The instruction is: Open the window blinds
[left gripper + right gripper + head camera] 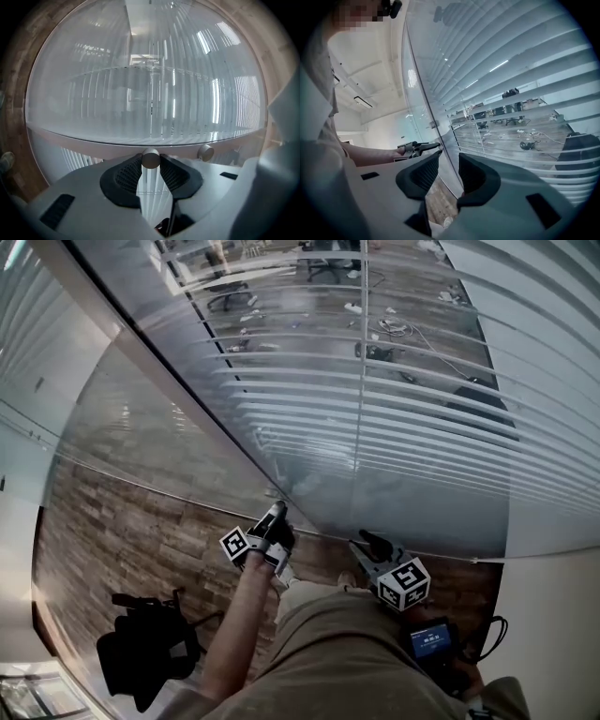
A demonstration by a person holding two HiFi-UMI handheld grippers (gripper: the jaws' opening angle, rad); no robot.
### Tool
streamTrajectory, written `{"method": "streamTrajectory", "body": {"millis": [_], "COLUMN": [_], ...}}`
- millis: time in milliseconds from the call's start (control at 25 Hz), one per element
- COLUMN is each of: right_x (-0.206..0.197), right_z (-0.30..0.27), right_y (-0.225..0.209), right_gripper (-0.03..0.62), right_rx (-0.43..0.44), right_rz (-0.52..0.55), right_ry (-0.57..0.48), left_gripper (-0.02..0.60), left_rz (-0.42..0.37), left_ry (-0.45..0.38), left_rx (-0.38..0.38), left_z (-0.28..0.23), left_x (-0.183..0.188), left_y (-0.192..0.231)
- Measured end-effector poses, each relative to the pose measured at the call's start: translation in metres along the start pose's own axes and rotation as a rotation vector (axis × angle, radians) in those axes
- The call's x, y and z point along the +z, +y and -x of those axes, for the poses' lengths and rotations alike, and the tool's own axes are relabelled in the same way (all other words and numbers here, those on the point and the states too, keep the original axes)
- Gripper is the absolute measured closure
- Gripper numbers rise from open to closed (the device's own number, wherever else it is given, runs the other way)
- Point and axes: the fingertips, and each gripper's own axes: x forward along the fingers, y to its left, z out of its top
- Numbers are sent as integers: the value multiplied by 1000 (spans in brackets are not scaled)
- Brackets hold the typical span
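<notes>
The left gripper [277, 509] is raised level to the glass pane [319, 495], near the pane's lower edge, and its fingers [125, 176] are closed on a small round knob [151, 158] that juts out of the frame below the glass; the dark pads press on the knob from both sides. A second knob [205, 152] of the same kind sits just beside it on that frame. The window blinds [412, 418] hang behind the glass pane with their slats tilted apart, so that an office floor with chairs and cables shows through the gaps. The right gripper [449, 157] hangs a little back from the glass pane, beside the left one and apart from it; its fingers stand moderately wide with nothing between them. Away from the glass pane, a black bag or seat [145, 652] stands on the wooden floor [112, 531].
</notes>
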Motion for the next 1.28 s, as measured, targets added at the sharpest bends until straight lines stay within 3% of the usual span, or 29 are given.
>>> {"method": "streamTrajectory", "body": {"millis": [160, 400, 520, 840, 1120, 1280], "right_x": [2, 5, 12, 19, 26, 38], "right_z": [4, 6, 6, 5, 17, 23], "right_y": [4, 5, 7, 0, 19, 19], "right_gripper": [451, 451, 451, 451, 451, 451], "right_rx": [1, 2, 0, -15, -31, -71], "right_rz": [9, 15, 17, 12, 62, 104], "right_ry": [-1, -3, -4, -15, -37, -71], "left_gripper": [448, 448, 448, 400, 401, 402], "left_rz": [52, 69, -1, -407, -922, -1299], "left_ry": [-3, 9, 12, -10, 23, 104], "left_rx": [-15, -19, -6, 107, 213, 316], "left_z": [1, -2, -4, 10, 43, 44], "left_x": [-2, -1, 0, 0, -17, -32], "left_y": [-1, -1, -10, -34, -61, -70]}}
